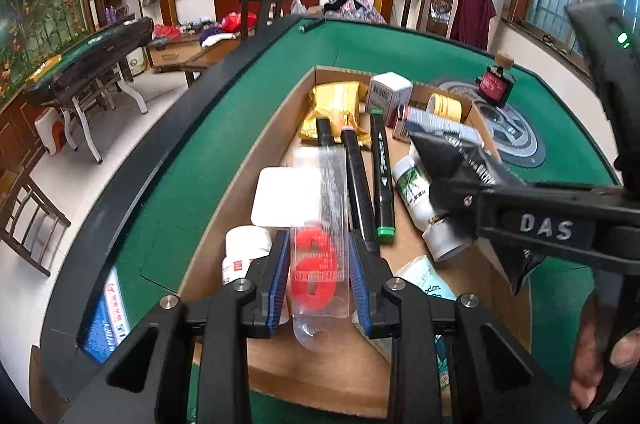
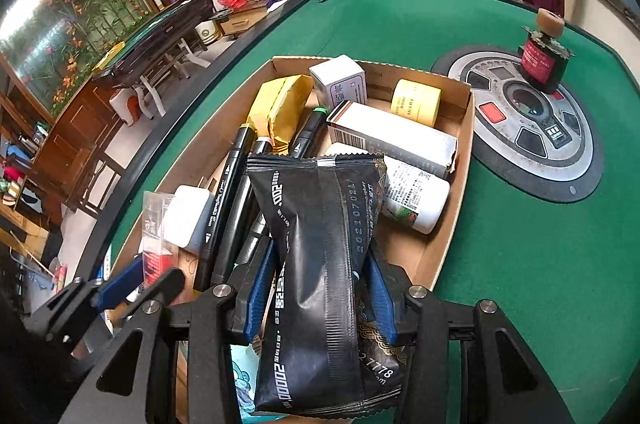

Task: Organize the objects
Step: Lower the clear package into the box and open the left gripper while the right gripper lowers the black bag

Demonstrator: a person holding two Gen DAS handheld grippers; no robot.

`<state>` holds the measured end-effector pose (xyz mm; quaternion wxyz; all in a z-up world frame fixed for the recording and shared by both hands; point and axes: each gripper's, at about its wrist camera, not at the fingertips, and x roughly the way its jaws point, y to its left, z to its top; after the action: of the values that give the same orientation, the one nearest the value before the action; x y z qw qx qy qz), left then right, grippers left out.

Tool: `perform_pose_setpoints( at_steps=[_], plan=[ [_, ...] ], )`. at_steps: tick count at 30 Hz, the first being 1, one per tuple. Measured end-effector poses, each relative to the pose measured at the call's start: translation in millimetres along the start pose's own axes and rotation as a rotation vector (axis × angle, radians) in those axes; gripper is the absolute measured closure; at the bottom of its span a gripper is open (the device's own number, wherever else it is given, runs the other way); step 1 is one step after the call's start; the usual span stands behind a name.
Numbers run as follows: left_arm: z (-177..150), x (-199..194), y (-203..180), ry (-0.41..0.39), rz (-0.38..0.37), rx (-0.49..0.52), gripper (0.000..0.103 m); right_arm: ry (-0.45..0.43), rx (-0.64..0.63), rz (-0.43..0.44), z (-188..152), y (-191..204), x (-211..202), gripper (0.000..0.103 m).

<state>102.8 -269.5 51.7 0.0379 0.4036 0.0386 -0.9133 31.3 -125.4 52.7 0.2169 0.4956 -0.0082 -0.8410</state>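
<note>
black snack packet (image 2: pixel 320 264) | clear red-numeral case (image 1: pixel 318 256) | above cardboard tray (image 2: pixel 460 160)

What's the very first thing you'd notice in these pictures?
The cardboard tray crammed with markers, bottles and boxes on the green table. Over it, the right gripper holds a shiny black snack packet, and the left gripper clamps a clear case with a big red shape.

Black claw (image 1: pixel 319 278) frames, blue pads (silver screws).
</note>
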Motion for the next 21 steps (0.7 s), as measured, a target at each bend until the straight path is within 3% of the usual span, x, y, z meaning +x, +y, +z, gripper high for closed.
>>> perform_pose_setpoints(
  at_steps=[3,16,21],
  plan=[
    [0.8,-9.7,-1.4,-0.034,0.022,0.008,0.074,-0.001,0.008,-0.014,-3.6,0.2,-2.3,0.054],
    [-0.8,-34.1,5.1,-0.13,0.114,-0.017,0.037,0.018,-0.045,-0.04,-16.3,18.1,-1.1,0.054],
    [-1.8,-38.6,8.1,-0.144,0.137,-0.023,0.033,0.029,-0.08,-0.049,-23.2,24.3,-1.4,0.048]
  ],
)
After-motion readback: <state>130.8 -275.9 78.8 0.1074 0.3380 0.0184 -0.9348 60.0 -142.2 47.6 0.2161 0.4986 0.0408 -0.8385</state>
